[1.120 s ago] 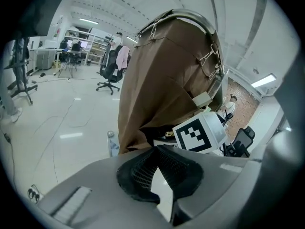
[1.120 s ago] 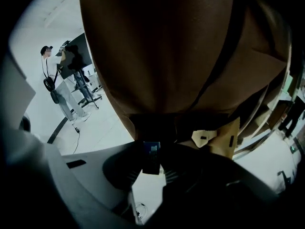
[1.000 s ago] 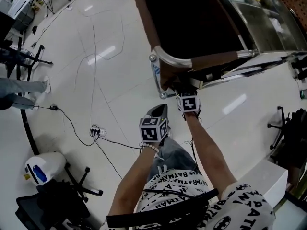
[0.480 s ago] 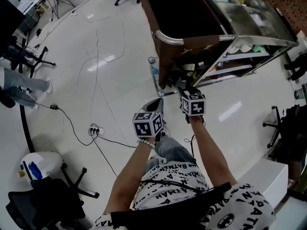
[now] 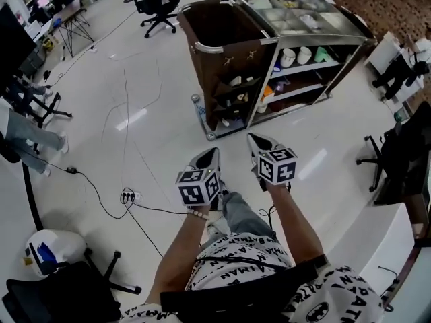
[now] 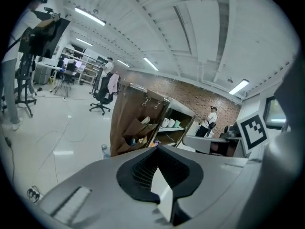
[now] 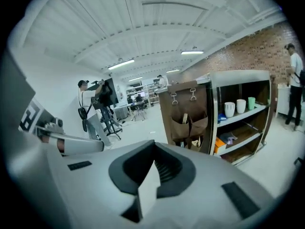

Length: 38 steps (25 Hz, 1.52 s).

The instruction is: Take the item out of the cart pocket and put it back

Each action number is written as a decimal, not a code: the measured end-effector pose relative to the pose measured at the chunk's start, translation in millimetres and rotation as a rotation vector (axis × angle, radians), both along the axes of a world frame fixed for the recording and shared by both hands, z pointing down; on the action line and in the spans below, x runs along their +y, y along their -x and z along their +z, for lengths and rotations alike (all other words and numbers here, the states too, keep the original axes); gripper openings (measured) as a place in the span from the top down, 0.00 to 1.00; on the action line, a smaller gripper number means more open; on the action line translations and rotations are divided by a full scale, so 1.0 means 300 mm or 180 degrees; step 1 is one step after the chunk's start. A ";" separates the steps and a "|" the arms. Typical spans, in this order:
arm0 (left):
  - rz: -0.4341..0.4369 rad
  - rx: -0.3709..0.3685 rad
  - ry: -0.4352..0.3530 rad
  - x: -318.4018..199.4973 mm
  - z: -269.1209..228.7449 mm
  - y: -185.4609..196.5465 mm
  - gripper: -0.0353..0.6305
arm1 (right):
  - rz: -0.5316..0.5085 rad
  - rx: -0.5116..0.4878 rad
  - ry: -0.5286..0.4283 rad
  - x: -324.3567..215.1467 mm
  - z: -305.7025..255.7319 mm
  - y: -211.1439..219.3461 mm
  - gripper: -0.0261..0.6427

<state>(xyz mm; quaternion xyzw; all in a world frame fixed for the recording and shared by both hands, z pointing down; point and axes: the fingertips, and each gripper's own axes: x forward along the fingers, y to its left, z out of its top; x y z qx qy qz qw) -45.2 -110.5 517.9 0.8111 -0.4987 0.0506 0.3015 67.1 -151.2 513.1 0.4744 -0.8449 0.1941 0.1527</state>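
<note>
White floor (image 5: 158,130), cart (image 5: 232,62) well ahead; left tongs (image 5: 207,159) pressed together, empty; right tongs (image 5: 258,145) just closed, nothing between

One cart (image 5: 323,40) counted; two hand-held grippers, left (image 5: 210,156) and right (image 5: 256,142), one marker cube (image 5: 197,187) carried on each; right one's jaws just closed, nothing seen between them; three cups (image 7: 240,106) counted on cart's upper shelf (image 7: 248,114), two white, one green; two pockets (image 7: 190,124) made out side by side on brown bag (image 7: 183,104), lower ones not countable; two metal clips (image 7: 174,99) at bag's top; three office chairs (image 5: 159,4) made out in head view; one power strip (image 5: 132,195).
</note>
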 end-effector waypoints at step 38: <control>-0.0047 0.0145 -0.0181 0.265 -0.175 -0.368 0.94 | -0.0532 -0.0210 0.0025 0.410 -0.182 -0.195 0.96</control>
